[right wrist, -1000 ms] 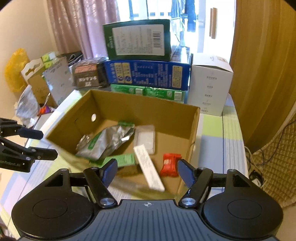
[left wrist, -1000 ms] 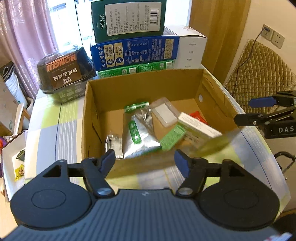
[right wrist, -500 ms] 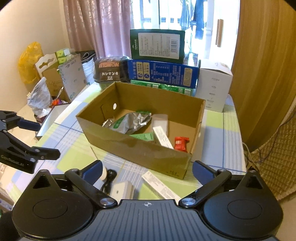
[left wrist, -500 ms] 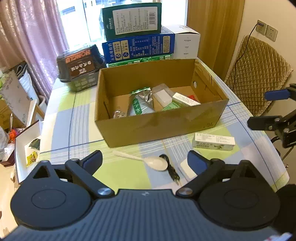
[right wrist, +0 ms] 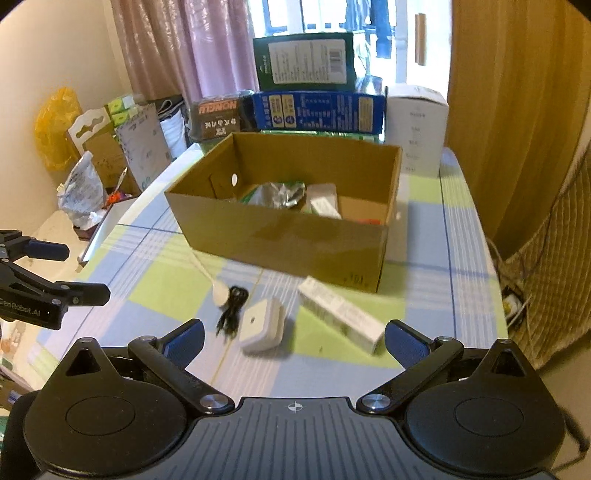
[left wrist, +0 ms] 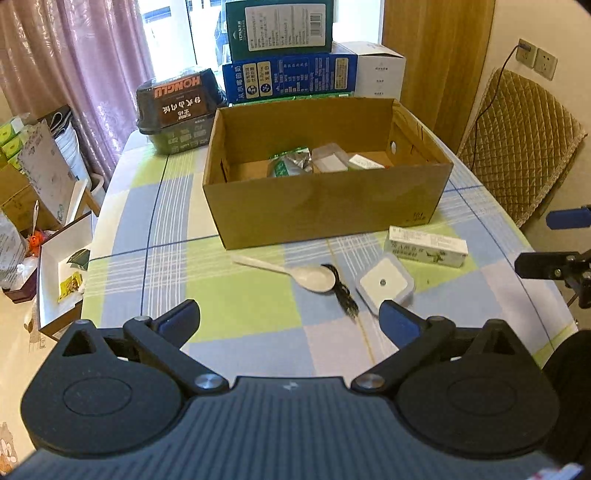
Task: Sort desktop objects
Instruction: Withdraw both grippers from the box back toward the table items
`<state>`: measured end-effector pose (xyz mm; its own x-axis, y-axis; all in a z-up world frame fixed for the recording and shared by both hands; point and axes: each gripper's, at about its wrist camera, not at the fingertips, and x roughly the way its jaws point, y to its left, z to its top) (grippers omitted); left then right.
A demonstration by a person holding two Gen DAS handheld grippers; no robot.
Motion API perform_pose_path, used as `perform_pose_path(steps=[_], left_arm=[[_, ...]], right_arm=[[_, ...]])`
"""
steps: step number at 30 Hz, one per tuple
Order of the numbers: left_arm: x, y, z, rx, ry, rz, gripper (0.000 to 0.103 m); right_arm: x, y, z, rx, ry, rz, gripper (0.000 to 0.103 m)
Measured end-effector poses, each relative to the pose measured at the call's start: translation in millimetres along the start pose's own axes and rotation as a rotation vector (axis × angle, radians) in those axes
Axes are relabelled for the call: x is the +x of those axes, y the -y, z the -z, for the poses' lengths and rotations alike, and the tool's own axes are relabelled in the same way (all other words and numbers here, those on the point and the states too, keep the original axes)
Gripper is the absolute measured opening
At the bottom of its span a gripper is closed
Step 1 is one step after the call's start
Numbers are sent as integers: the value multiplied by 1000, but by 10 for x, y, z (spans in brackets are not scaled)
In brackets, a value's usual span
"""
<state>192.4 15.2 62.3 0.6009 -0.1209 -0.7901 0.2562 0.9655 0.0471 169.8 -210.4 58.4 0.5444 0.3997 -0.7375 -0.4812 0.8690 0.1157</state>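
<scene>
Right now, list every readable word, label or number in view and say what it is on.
"HONGLU": upside down on the dark plastic food container.
"GenRobot.AI": on the left tongs, seen from the right wrist.
Dark green carton, blue carton, white slim box: print too small to read.

The tablecloth [left wrist: 166, 266] is checked in pale green, light blue and white with thin dark lines. The cardboard box [left wrist: 325, 206] is plain brown. In front of it lie a white spoon [left wrist: 295, 271], a black cable [left wrist: 343, 291] and a white-and-green carton [left wrist: 424, 246].
</scene>
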Motion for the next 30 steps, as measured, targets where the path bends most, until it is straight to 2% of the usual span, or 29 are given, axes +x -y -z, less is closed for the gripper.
perform_pose_path(steps=[7,18,30], left_arm=[[27,75,192,-4,-2,13,101],[126,142,409,-26,-22,14,101],[238,90,491,-45,-46,14,101]], right_arm=[[-37,46,306,52,-6,24,101],[-17,0,647,47,-34,47,101],[111,-140,712,38,-48,32,101]])
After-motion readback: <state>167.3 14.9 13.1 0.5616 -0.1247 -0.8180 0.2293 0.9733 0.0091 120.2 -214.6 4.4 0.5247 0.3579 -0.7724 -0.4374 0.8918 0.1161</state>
